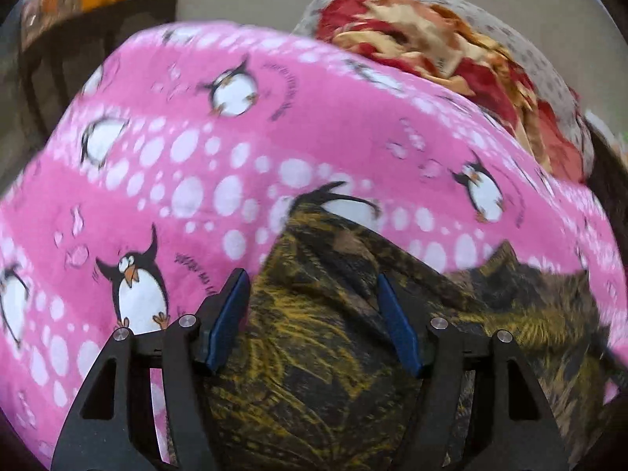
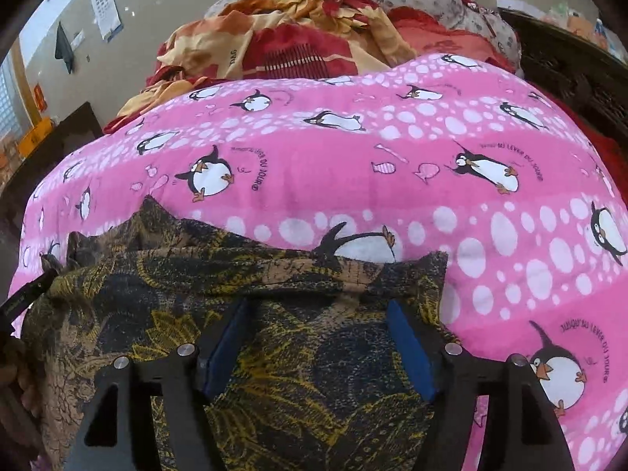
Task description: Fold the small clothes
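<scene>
a dark garment [image 2: 274,357] printed with yellow leaf patterns is seen crumpled on a pink penguin sheet [image 2: 353,165]. the left gripper [image 1: 314,314] and right gripper [image 2: 318,337] are held apart above it, nothing clamped.

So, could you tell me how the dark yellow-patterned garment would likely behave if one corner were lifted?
The dark yellow-patterned garment looks thin and already lies rumpled in soft folds, so it would probably drape limply. It seems light. On the pink penguin sheet it might drag slightly rather than slide freely.
</scene>
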Demonstrator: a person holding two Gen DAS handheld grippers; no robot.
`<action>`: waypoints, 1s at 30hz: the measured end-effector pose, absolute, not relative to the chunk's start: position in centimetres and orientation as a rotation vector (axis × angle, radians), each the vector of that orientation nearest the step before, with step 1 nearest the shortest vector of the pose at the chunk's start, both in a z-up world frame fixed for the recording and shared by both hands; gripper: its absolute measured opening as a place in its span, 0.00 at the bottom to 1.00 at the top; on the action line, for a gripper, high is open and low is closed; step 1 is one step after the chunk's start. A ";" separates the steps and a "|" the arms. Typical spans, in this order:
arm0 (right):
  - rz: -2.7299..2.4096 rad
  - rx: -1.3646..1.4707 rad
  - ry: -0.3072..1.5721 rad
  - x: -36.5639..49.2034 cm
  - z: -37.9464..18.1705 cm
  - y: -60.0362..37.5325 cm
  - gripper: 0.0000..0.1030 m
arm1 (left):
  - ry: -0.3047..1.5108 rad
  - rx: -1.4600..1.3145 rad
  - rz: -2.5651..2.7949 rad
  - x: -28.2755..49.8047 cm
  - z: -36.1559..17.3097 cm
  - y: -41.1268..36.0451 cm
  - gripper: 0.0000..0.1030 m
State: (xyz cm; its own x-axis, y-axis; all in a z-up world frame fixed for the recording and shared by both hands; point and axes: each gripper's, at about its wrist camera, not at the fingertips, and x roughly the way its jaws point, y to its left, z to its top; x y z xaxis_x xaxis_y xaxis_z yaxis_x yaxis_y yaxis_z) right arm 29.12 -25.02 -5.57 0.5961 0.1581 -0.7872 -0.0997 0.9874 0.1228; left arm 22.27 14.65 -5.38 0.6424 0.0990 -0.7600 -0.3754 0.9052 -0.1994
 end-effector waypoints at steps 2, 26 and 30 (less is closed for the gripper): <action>0.149 0.064 0.919 29.0 -5.5 -24.9 0.69 | 0.822 -0.398 0.335 22.0 -5.5 15.4 0.66; 0.135 0.047 0.913 28.8 -5.8 -24.8 0.71 | 0.900 -0.204 0.008 22.7 -4.4 5.2 0.67; 0.132 0.055 0.922 28.8 -5.6 -25.0 0.72 | 0.891 -0.093 0.037 19.5 -4.8 7.6 0.67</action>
State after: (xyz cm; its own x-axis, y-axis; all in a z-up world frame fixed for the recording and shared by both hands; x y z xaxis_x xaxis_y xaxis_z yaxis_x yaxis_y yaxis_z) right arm 28.82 -24.97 -5.60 0.5965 0.1370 -0.7908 -0.0897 0.9905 0.1040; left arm 19.49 7.65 -4.80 0.6285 -0.0066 -0.7777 -0.0712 0.9953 -0.0659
